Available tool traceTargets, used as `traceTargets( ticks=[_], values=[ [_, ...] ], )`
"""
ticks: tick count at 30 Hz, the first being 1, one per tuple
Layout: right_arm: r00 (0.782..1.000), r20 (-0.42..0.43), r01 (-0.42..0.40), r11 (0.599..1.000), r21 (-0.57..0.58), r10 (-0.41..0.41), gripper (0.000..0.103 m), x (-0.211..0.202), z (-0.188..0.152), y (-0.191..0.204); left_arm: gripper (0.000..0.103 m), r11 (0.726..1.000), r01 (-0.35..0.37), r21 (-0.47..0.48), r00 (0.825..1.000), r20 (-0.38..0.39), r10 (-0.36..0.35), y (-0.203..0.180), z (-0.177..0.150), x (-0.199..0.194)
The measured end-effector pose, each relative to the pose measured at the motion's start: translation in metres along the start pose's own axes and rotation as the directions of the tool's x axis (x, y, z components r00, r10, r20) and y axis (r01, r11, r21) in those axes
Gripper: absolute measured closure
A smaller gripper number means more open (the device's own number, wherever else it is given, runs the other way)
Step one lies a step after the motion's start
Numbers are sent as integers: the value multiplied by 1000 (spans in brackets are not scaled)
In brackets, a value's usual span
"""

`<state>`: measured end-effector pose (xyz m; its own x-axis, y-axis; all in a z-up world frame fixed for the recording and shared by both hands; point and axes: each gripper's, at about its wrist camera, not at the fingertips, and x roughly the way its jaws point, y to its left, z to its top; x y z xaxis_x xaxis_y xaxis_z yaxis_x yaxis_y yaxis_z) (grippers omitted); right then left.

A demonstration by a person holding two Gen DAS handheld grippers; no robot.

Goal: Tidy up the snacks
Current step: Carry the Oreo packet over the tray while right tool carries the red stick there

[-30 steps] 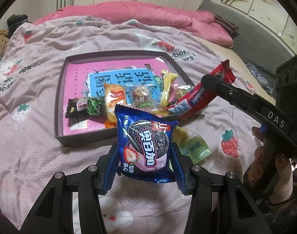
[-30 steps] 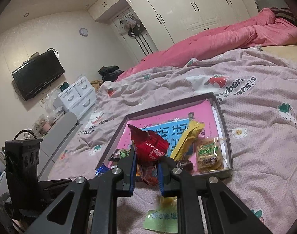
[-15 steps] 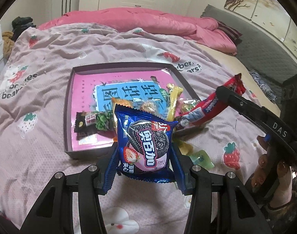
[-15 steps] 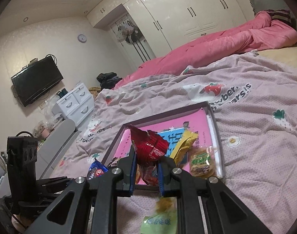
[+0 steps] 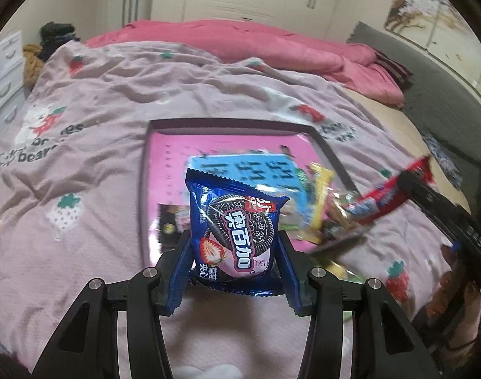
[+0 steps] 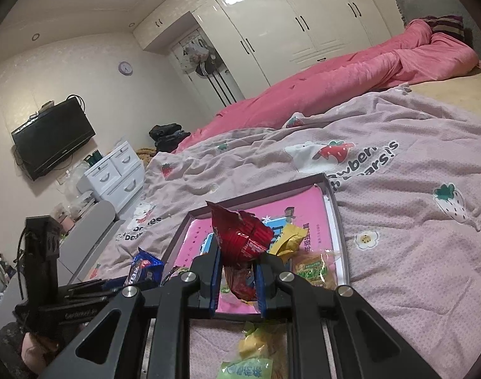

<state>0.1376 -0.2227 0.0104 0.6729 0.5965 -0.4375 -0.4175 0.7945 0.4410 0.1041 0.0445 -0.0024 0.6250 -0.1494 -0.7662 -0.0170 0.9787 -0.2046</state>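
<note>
My left gripper (image 5: 234, 252) is shut on a blue Oreo packet (image 5: 235, 227) and holds it upright above the near edge of the shallow box (image 5: 228, 123). My right gripper (image 6: 237, 274) is shut on a red snack packet (image 6: 240, 240), held over the box's near rim (image 6: 250, 195). The box has a pink and blue bottom and holds several small snacks, among them a yellow bar (image 5: 321, 202) and a green-labelled packet (image 6: 310, 268). The right gripper with its red packet (image 5: 388, 195) shows at the right of the left wrist view.
The box lies on a pink strawberry-print blanket (image 5: 92, 164) on a bed. A green and yellow packet (image 6: 246, 360) lies on the blanket in front of the box. A pink duvet (image 5: 240, 41) is bunched at the far side. White drawers (image 6: 114, 170) stand left of the bed.
Both grippers have risen and moved forward with their packets; the box now sits lower and closer under them. The left wrist view is blurred from motion.
</note>
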Motion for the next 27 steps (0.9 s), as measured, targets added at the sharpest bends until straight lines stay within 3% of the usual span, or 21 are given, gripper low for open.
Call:
traceTargets(
  ticks=[7,27],
  values=[
    [1000,-19,-10,1000,10,10,85,8,1,-1,51,998,-27,-50,1000,-9,27,22,6,14],
    [992,-92,-84,993,82,91,85,39,-4,-8,51,997,-77,13,996,-45,77,14,2,44]
  ],
)
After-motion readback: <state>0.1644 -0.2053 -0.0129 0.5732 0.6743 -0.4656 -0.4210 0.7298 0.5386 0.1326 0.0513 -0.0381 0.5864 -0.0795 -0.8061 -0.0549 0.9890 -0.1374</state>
